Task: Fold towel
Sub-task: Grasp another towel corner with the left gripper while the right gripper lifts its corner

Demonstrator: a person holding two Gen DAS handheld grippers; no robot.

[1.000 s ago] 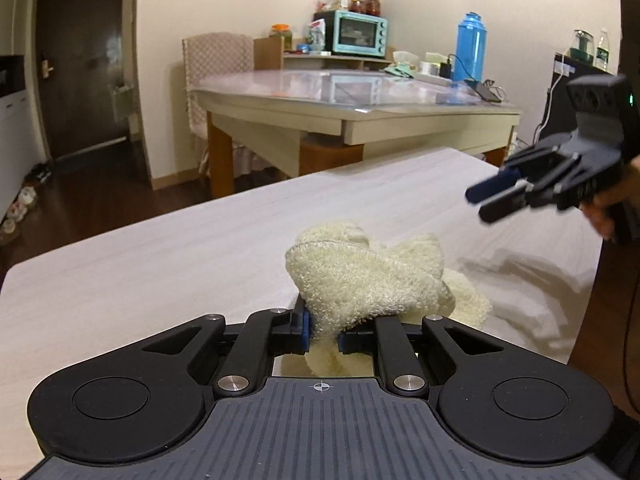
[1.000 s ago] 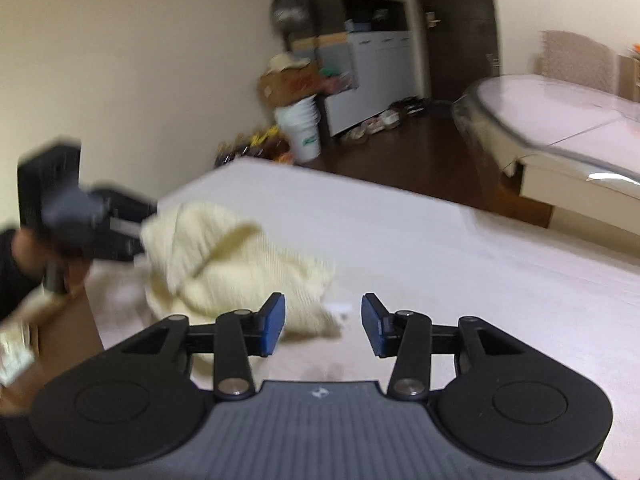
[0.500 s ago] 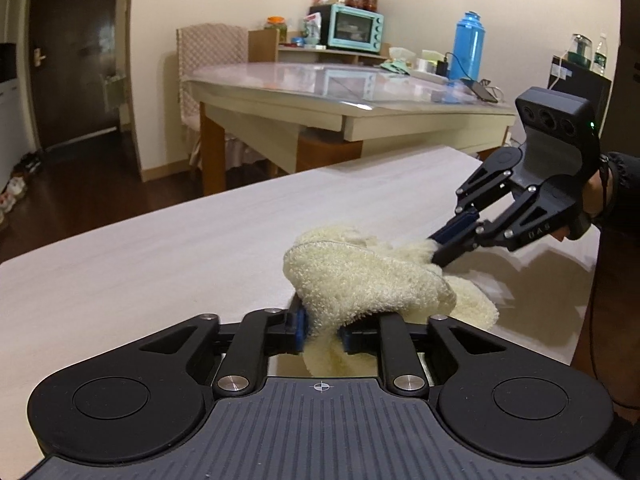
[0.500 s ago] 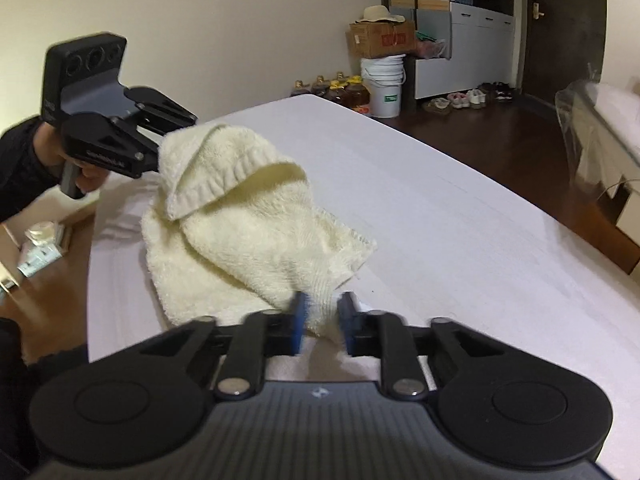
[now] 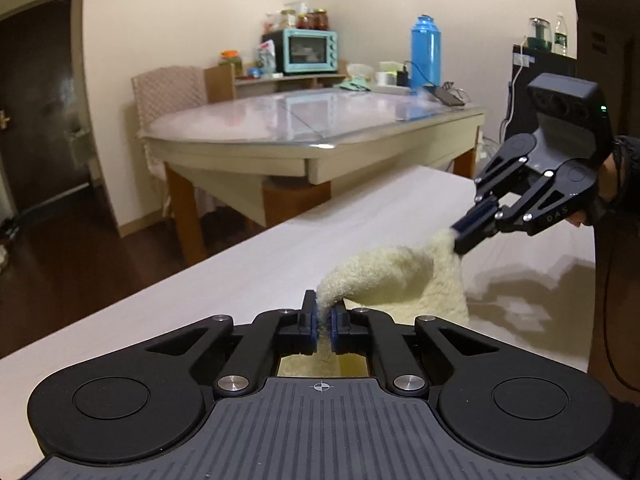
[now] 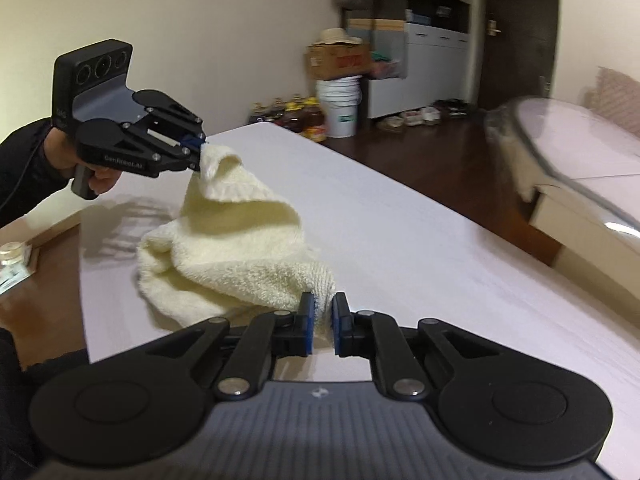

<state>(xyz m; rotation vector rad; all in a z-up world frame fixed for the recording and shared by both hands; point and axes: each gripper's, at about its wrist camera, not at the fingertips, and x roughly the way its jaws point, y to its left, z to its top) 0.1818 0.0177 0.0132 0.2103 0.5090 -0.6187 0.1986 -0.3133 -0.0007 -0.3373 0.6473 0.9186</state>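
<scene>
Left gripper [image 5: 324, 316] clamped on towel [image 6: 236, 248] corner; right gripper [image 6: 323, 320] pinching another corner. Towel bunched, hanging between, lower bulk on table [image 6: 400, 240]. Risks: thin pinches slipping when pulled apart; twisted cloth spreading crooked, spoiling fold.

In the left wrist view, the gripper's own black body fills the bottom of the frame and hides the near part of the table [image 5: 168, 312] and the lower folds of the towel [image 5: 384, 280]. The person's sleeve [image 5: 624, 184] is cut off at the right edge. In the right wrist view, the round table [image 6: 580, 140] at the right is blurred and cropped, and the bottles [image 6: 298, 114] on the floor are too small to tell apart.
</scene>
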